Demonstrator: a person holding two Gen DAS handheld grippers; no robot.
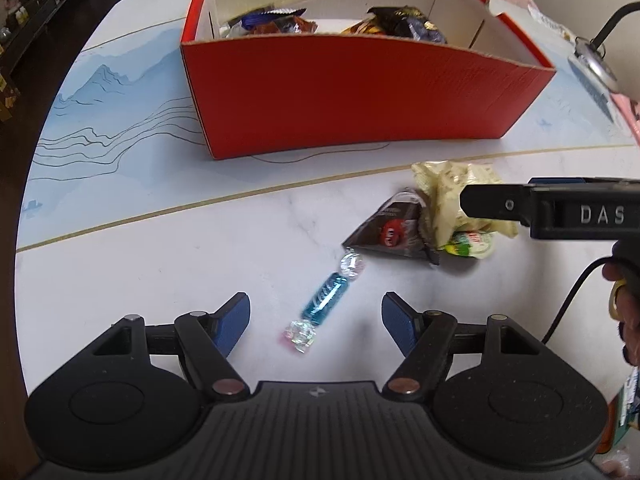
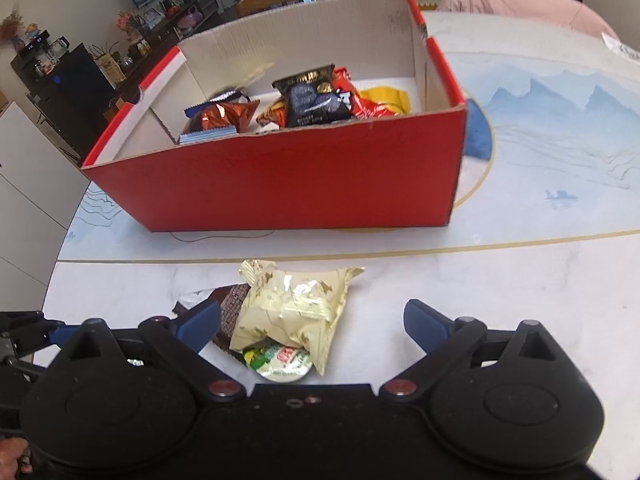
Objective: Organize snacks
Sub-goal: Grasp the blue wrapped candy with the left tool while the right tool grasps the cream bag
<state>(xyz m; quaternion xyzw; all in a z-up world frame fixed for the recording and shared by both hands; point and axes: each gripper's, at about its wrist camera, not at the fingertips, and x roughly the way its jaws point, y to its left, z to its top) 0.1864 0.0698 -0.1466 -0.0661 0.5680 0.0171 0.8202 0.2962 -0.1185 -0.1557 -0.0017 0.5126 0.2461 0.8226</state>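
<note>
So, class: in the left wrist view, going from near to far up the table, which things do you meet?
Blue twist-wrapped candy → dark triangular M&M's packet → cream foil snack packet → red cardboard box.

Bare desk (image 1: pixel 168 264) lies open left of the blue twist-wrapped candy (image 1: pixel 325 301). Right of it, the dark triangular packet (image 1: pixel 394 232) and cream pouch (image 2: pixel 292 312) crowd together, overhung by the right tongs (image 2: pixel 312 322). The red cardboard box (image 2: pixel 280 184) walls off the far side.
</note>
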